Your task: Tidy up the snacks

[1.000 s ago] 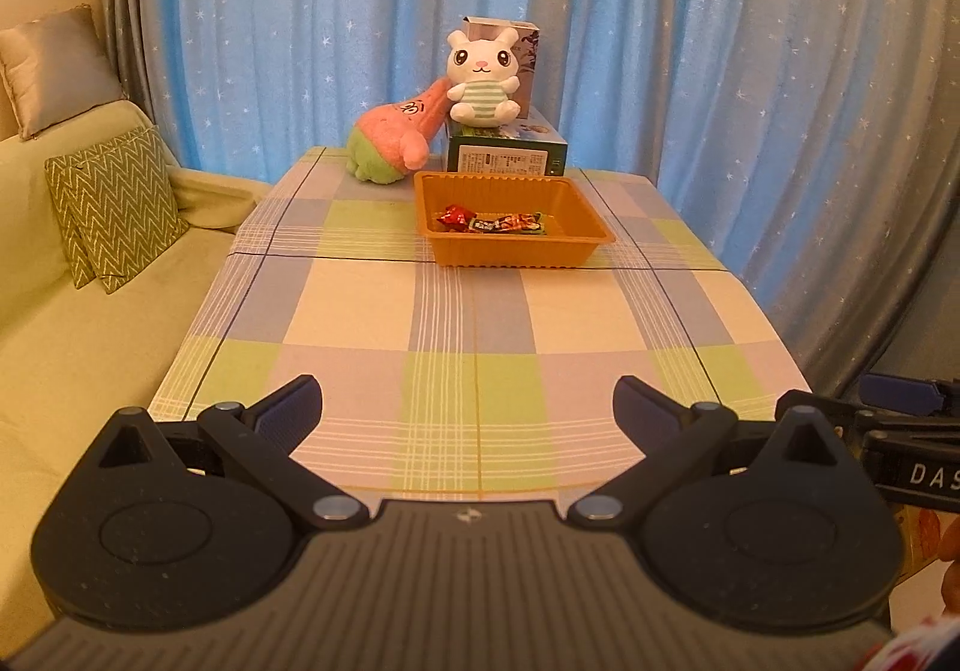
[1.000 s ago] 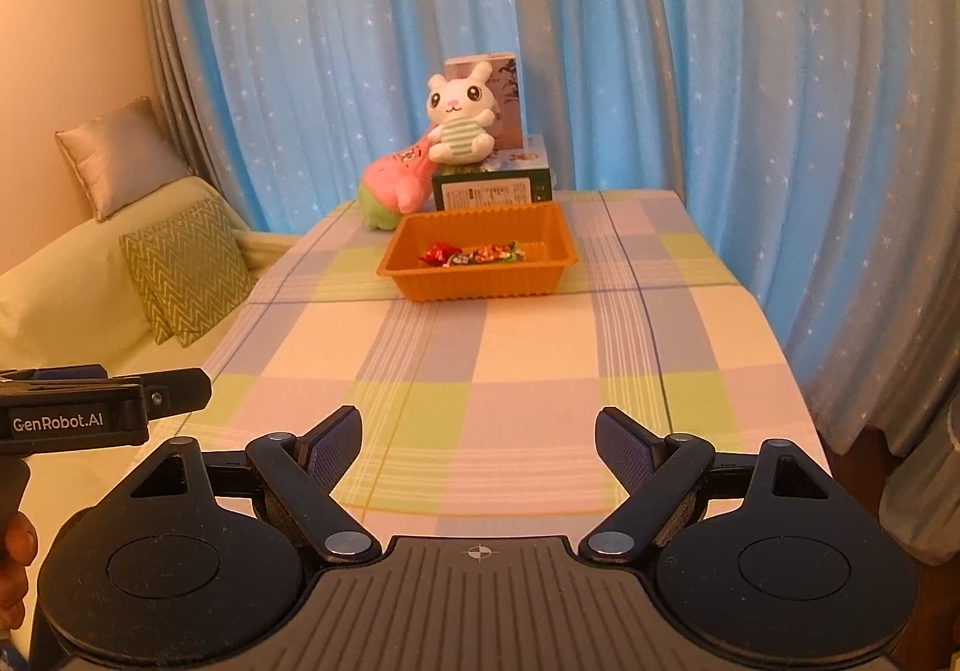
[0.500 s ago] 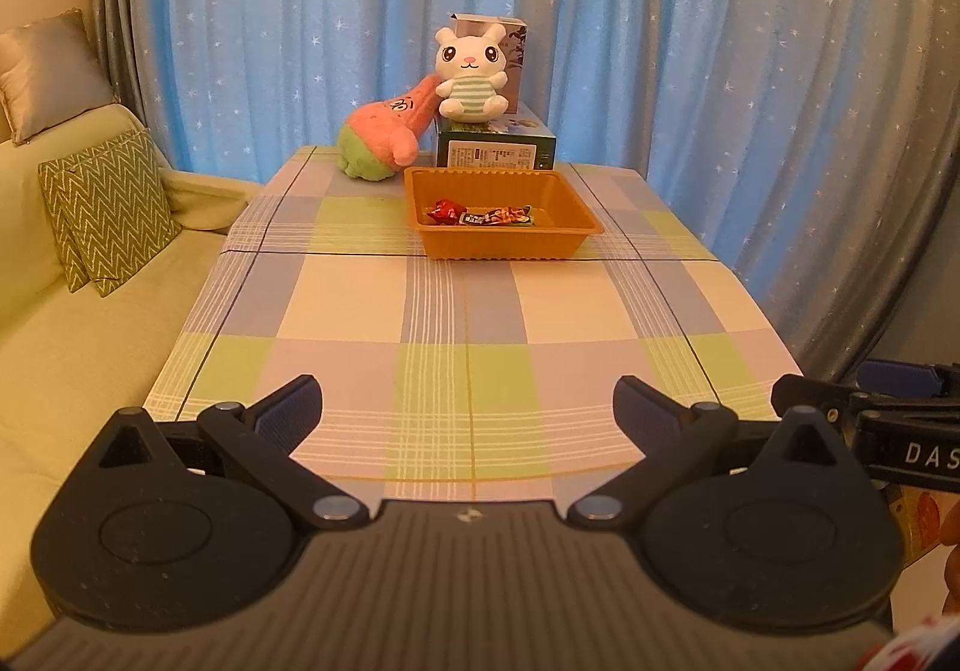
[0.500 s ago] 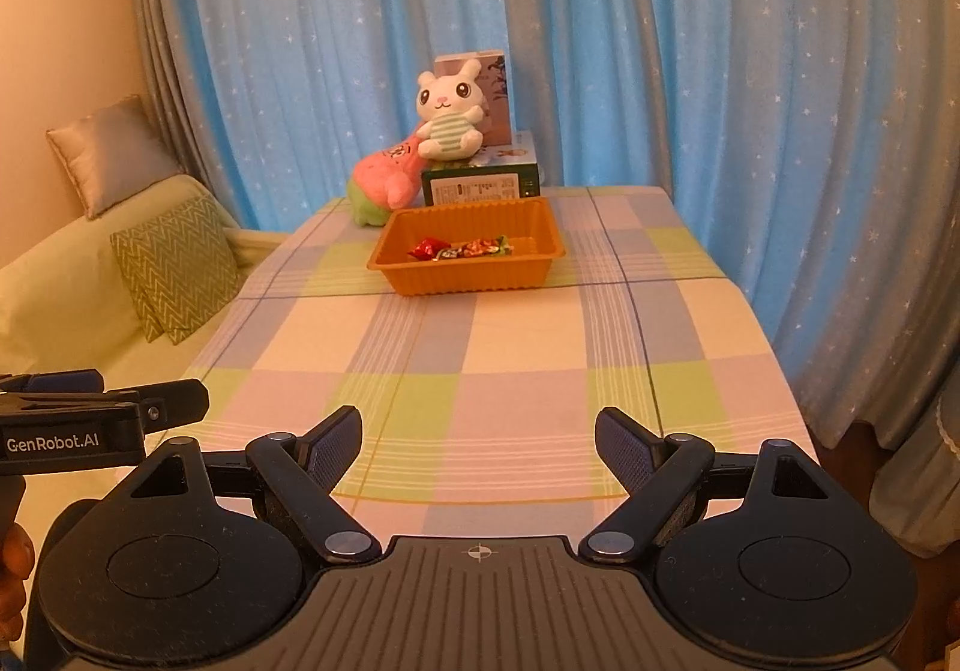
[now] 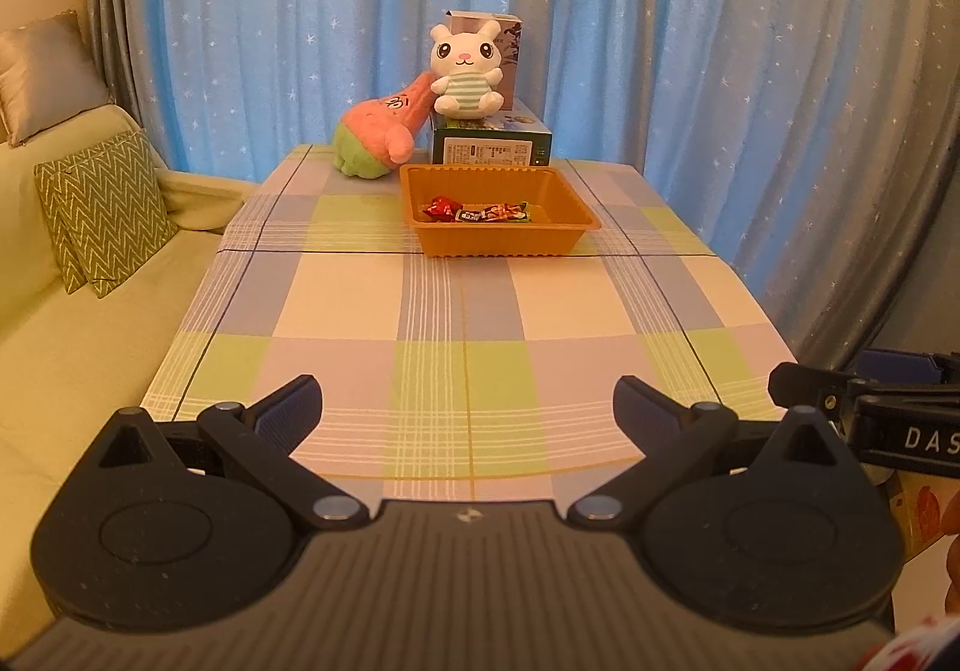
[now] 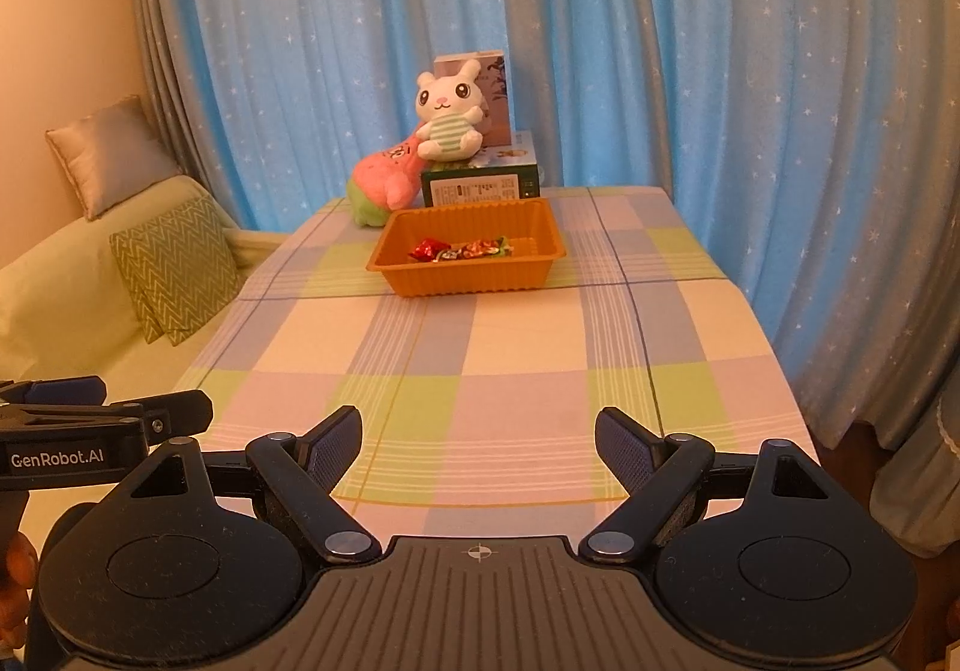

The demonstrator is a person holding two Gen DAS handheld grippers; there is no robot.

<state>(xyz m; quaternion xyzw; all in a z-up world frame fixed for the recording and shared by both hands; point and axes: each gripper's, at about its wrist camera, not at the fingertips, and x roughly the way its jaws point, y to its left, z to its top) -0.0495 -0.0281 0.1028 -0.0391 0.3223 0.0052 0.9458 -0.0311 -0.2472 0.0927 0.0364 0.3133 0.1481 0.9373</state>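
1. Orange tray [image 5: 510, 242]: one.
2. Wrapped snacks [image 5: 480, 210] in it: at least three; exact count unclear.
3. Plush toys: two, rabbit [image 5: 467, 68] and pink one [image 5: 384, 131].
4. Boxes: two [image 5: 489, 149], [image 5: 510, 47].
5. Cushions: two [image 5: 99, 209], [image 5: 45, 74].

A bench [image 5: 372, 311] covered in a pastel checked cloth carries an orange plastic tray [image 5: 501, 242] at its middle, with a dark green printed box [image 5: 489, 150] just behind it and a pink-and-green plush toy [image 5: 375, 140] beside that box.
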